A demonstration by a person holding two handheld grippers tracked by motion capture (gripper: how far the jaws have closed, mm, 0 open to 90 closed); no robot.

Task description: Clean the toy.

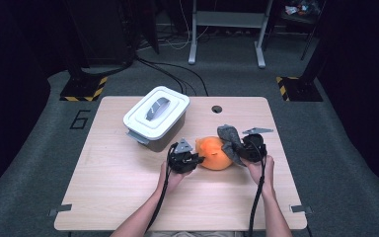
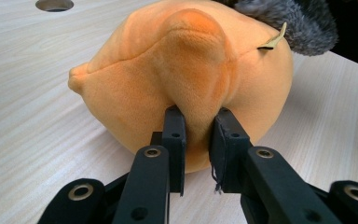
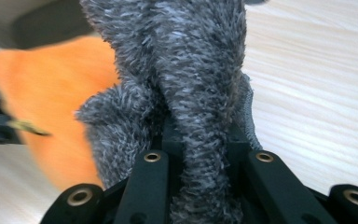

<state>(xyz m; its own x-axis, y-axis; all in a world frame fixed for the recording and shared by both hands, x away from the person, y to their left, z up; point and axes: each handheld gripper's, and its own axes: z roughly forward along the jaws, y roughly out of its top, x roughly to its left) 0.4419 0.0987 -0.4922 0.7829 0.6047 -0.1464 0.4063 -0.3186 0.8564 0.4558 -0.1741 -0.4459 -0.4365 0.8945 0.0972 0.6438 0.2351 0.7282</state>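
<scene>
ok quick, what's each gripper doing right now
left gripper: shut on the orange plush toy
right gripper: shut on the grey fuzzy cloth

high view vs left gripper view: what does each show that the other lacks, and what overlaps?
High view alone: the lidded white bin, the right gripper shut on the grey furry cloth, both forearms. Left gripper view alone: the left gripper pinching a fold of the orange plush, and a small tag. Both: plush, grey cloth, table, cable hole.

Black grippers [image 1: 197,160], brass-ringed screws, grey plates (three-cornered), trailing cables
</scene>
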